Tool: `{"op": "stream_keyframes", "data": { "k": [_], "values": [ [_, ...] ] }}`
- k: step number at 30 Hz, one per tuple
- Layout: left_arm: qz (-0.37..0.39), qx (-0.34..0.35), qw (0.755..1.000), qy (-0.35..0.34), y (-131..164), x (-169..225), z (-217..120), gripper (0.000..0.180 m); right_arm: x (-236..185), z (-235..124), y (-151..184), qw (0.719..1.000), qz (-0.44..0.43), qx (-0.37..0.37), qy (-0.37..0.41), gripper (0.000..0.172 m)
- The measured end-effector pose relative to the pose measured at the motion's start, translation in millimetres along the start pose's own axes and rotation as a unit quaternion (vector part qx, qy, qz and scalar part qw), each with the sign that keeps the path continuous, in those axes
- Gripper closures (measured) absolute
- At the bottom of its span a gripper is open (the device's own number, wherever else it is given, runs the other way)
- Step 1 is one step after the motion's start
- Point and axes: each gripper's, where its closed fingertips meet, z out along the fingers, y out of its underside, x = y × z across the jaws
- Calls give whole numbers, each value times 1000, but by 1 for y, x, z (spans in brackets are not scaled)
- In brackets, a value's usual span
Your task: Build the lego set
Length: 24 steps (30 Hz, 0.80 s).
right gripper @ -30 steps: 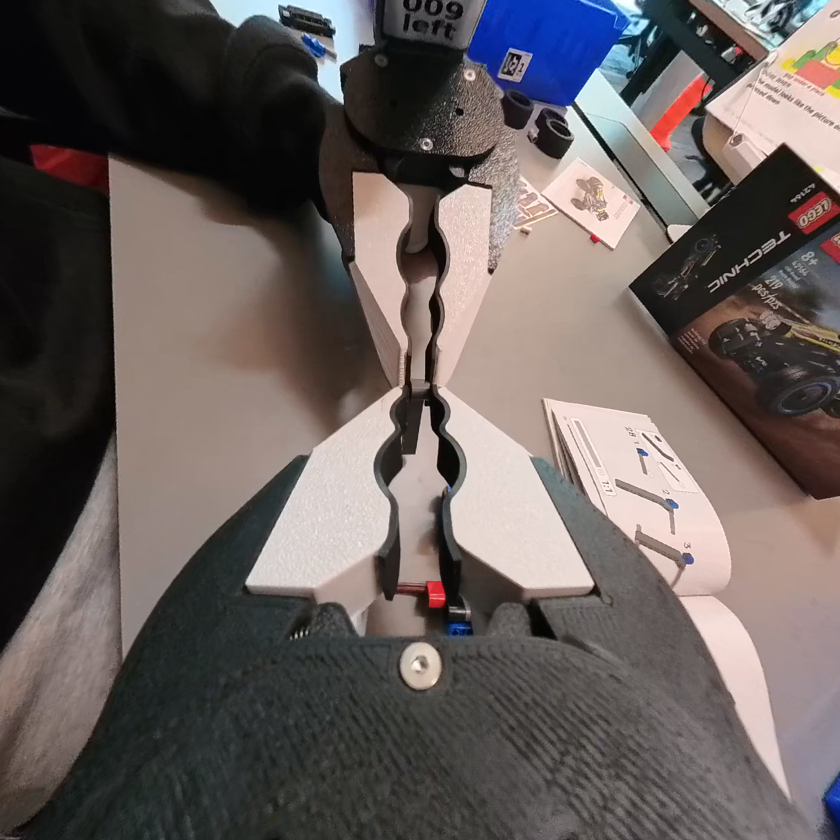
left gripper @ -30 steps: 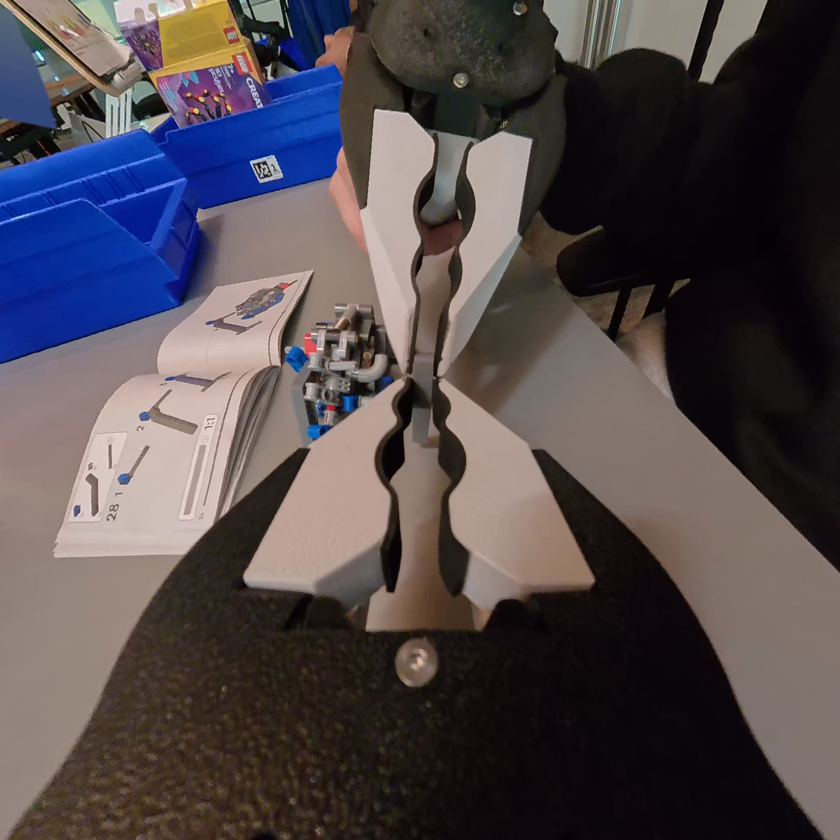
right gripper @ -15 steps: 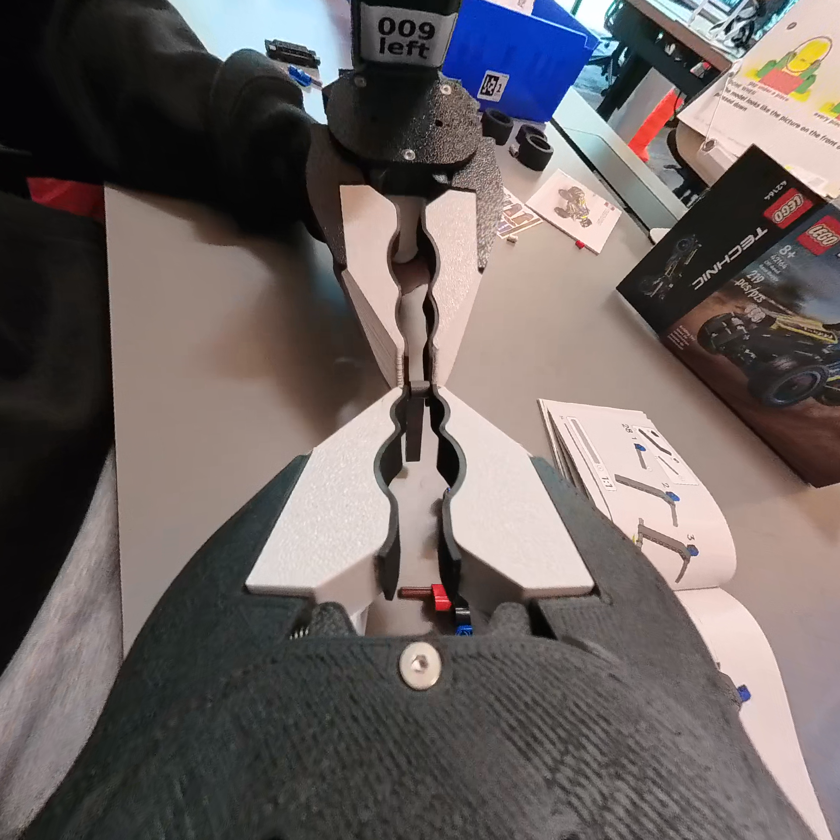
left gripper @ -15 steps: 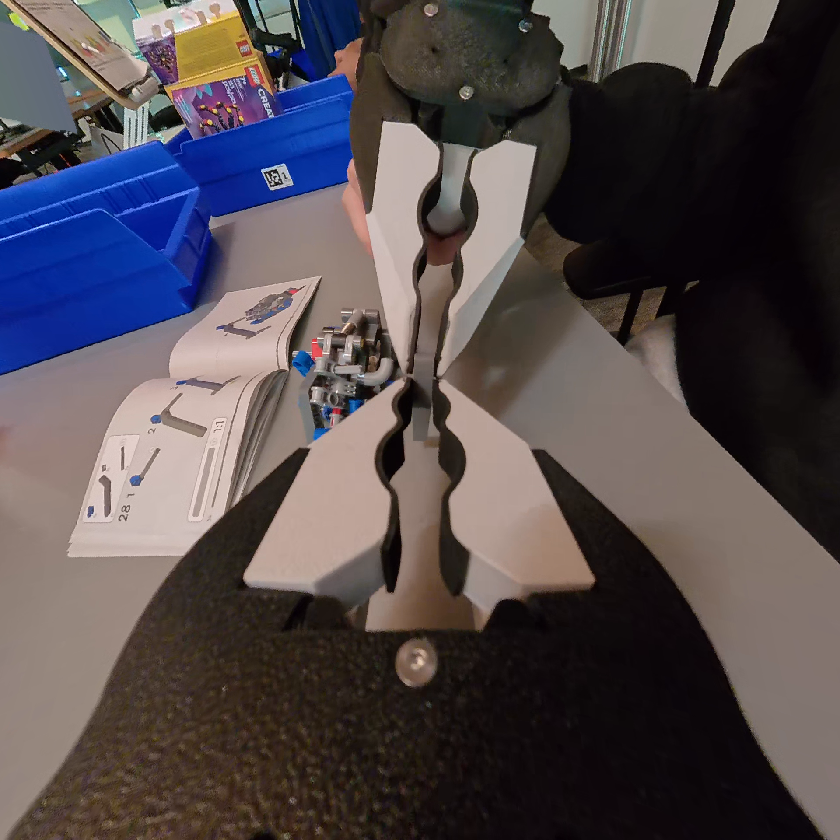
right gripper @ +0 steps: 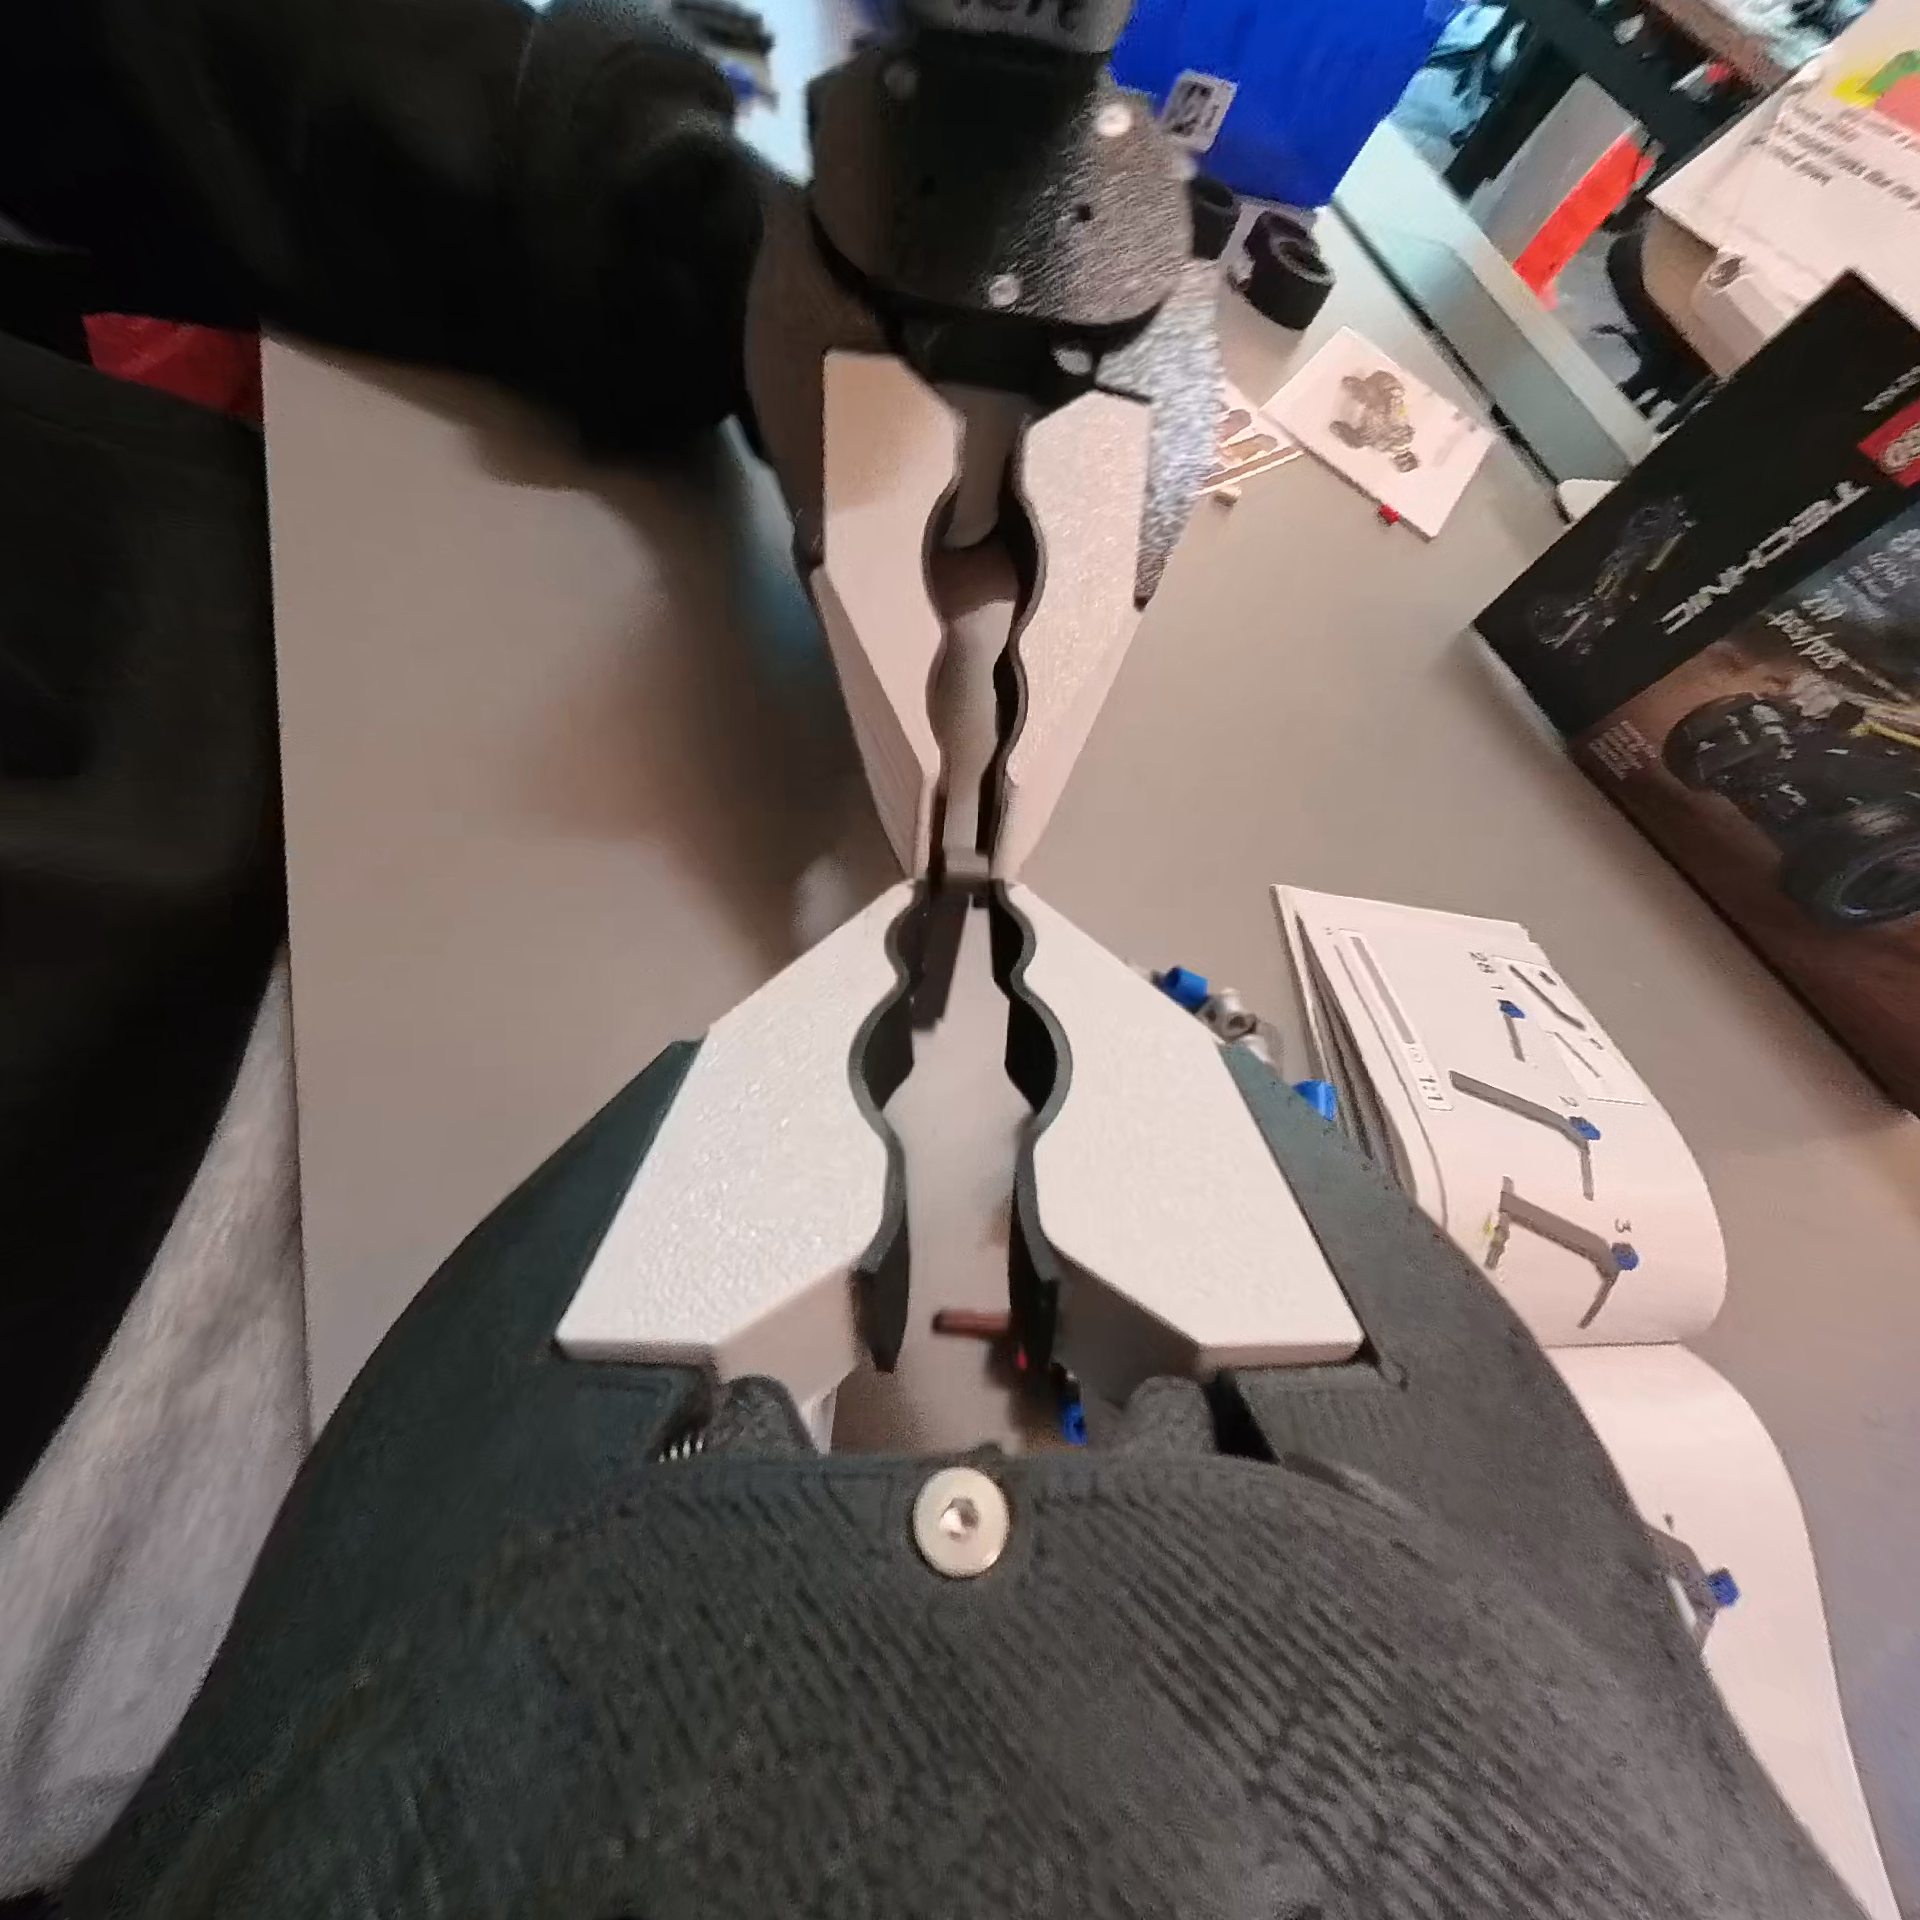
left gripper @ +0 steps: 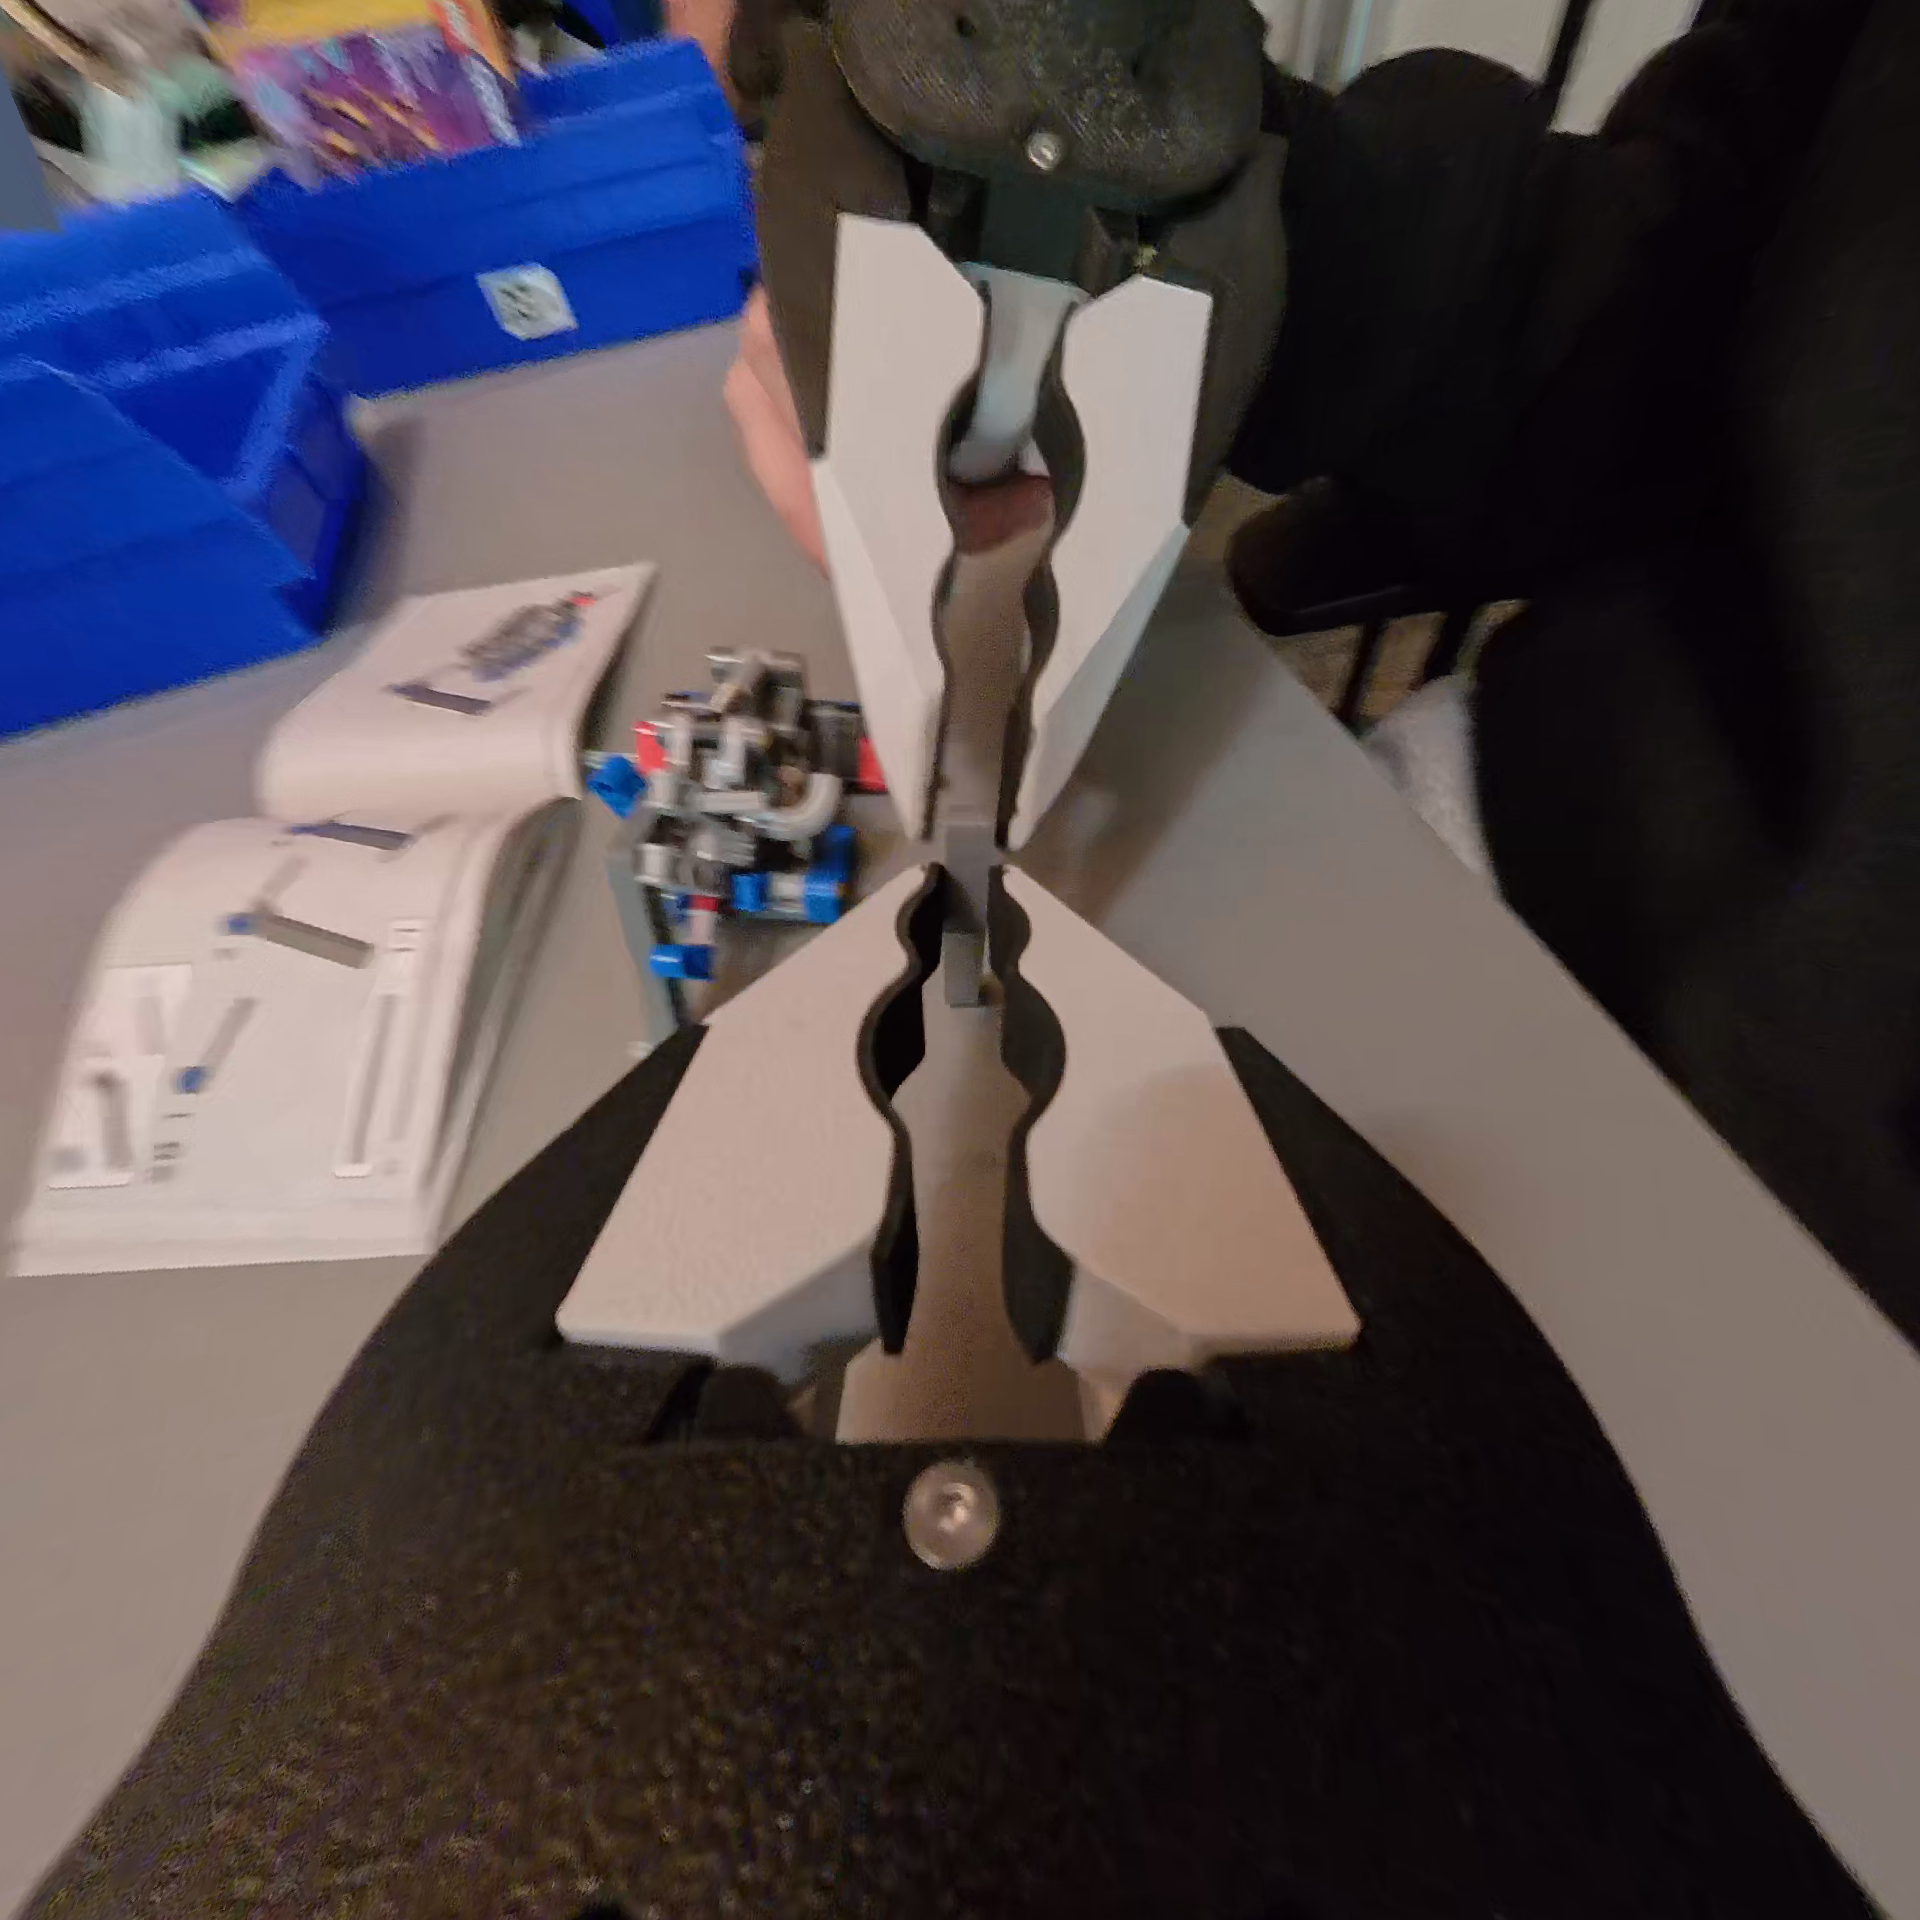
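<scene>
My left gripper (left gripper: 966,878) is shut on a small grey beam (left gripper: 966,935) and holds it above the grey table (left gripper: 1351,935). My right gripper (right gripper: 961,899) meets it tip to tip, and the beam's other end (right gripper: 935,956) reaches in between its fingers. That end lies against the left pad, and a gap shows between it and the right pad, so the right gripper is open. In the left wrist view the right gripper (left gripper: 971,821) points towards me from above. A part-built grey, blue and red brick model (left gripper: 743,800) stands on the table just left of the tips.
An open instruction booklet (left gripper: 312,1018) lies left of the model and also shows in the right wrist view (right gripper: 1507,1122). Blue bins (left gripper: 499,249) stand at the back. A black toy box (right gripper: 1714,644), black tyres (right gripper: 1278,270) and a leaflet (right gripper: 1371,426) lie farther off. A dark sleeve (right gripper: 416,208) is close. Only a small space, under 4 cm, lies between the two pairs of fingers.
The right gripper's fingers have parted a little around the grey beam, leaving a gap at one pad. The left gripper keeps its hold. Both views have shifted slightly and are blurred.
</scene>
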Motion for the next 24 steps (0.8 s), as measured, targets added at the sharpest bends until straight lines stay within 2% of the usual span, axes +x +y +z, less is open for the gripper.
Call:
{"op": "stream_keyframes", "data": {
  "k": [2,3,5,6,7,9,11,13,15,17,20,24],
  "values": [
    [-63,-21,994,85,3,18,-7,175,-1,-16,6,1000,-6,-16,-5,157],
    [-105,-35,989,99,6,18,-12,175,8,-32,8,1000,-4,-16,15,158],
    [-201,-63,970,122,16,16,-24,175,48,-76,23,992,24,-21,119,162],
    [-253,-72,956,127,21,14,-29,175,75,-102,41,979,42,-48,194,157],
    [-298,-73,943,128,26,10,-31,175,94,-123,64,965,50,-82,245,145],
    [-369,-82,916,134,37,7,-32,175,116,-144,108,952,45,-118,277,129],
    [-403,-116,902,105,55,0,-28,171,137,-152,140,942,79,-113,305,129],
    [-383,-131,911,84,59,-5,-26,167,138,-142,155,952,107,-105,269,126],
    [-334,-147,929,60,58,-9,-27,155,138,-133,166,956,86,-138,242,120],
    [-304,-181,934,55,59,-10,-33,144,138,-123,168,961,79,-156,214,117],
    [-257,-203,944,38,48,-24,-46,142,137,-111,173,965,93,-173,176,117],
    [-181,-186,964,-51,13,-80,-45,147,134,-106,173,966,126,-158,160,131]
  ]
}}
